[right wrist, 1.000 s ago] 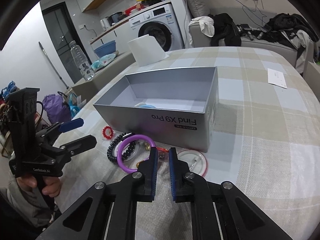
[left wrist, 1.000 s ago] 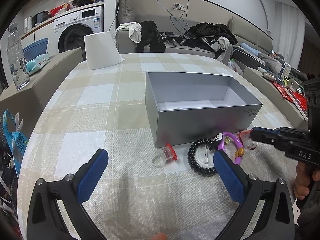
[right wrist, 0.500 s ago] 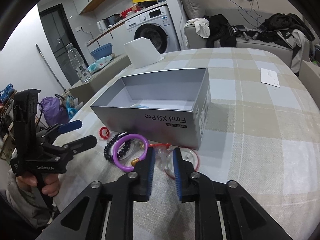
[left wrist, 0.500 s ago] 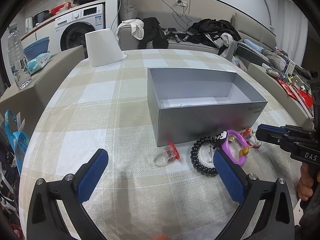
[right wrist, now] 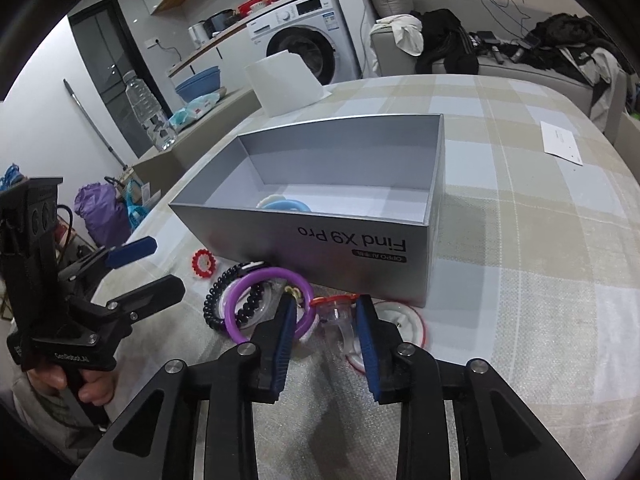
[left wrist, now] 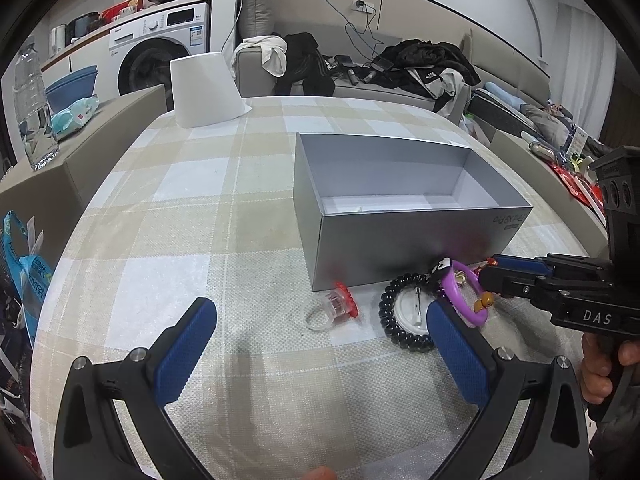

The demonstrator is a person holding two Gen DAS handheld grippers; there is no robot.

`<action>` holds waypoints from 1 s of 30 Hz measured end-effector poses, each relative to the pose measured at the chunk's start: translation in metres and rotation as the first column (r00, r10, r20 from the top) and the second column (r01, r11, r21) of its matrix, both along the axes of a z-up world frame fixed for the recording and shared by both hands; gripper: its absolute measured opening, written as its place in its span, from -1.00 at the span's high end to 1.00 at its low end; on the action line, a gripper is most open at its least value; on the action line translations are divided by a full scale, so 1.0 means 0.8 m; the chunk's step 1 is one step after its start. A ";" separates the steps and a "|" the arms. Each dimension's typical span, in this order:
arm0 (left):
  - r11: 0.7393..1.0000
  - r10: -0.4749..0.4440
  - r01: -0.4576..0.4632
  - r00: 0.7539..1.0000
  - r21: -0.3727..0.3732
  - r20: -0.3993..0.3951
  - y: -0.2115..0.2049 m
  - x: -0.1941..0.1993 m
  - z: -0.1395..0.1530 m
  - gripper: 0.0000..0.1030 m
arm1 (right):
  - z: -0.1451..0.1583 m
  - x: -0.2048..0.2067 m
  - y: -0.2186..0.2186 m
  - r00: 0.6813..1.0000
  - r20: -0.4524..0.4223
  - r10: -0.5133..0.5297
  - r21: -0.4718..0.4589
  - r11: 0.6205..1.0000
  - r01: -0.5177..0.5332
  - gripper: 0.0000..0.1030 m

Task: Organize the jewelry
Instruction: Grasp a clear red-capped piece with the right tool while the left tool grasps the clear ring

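**Right claw opens over clear ring**

Right claw [right wrist: 326, 312] was shut a second ago; its jaws have just been opening, and now straddle the clear red-topped ring [right wrist: 334, 312], pads seemingly not pressing it. Claw edged slightly nearer the box [right wrist: 360, 240].

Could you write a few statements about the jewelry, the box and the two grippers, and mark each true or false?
1. The purple bangle lies inside the box. False: it lies on the table in front of the box.
2. The left gripper is open with nothing between its pads. True.
3. The right gripper is clamped shut on the bead bracelet. False: its jaws have just been opening, with a clear ring between them.
4. A light blue item lies inside the box. True.
5. The box has a lid on. False: it is open-topped.
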State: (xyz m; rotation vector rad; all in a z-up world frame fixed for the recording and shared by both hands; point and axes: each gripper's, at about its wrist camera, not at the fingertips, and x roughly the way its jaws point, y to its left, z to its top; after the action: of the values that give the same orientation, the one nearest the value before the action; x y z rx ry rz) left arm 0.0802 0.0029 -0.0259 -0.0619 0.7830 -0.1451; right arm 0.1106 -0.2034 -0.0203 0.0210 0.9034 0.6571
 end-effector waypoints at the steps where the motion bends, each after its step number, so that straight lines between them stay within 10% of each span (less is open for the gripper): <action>1: 1.000 -0.001 0.001 1.000 0.002 -0.001 -0.001 0.000 0.000 -0.98 | 0.000 0.000 -0.001 1.000 -0.001 -0.001 0.002 1.000 0.001 0.43; 16: 0.999 0.029 -0.027 0.998 0.027 -0.056 -0.002 0.014 -0.005 -0.96 | 0.026 -0.027 -0.030 0.995 0.099 -0.011 0.159 0.987 -0.005 0.61; 24: 0.999 -0.007 0.010 0.996 0.034 -0.094 -0.011 0.023 -0.010 -0.01 | 0.030 -0.025 -0.039 0.995 0.094 -0.026 0.171 0.985 0.010 0.61; 26: 0.999 -0.012 0.016 0.993 0.039 -0.115 -0.013 0.024 -0.013 0.51 | 0.032 -0.025 -0.040 0.995 0.099 -0.023 0.173 0.985 0.006 0.61; 30: 1.000 -0.011 0.014 0.995 0.027 -0.101 -0.009 0.017 -0.010 0.51 | 0.033 -0.025 -0.040 0.995 0.100 -0.024 0.176 0.984 0.006 0.61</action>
State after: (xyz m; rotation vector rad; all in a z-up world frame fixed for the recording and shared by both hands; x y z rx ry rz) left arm 0.0942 -0.0042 -0.0340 -0.0386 0.8861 -0.1440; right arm 0.0905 -0.2357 0.0057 0.1509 0.7450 0.7166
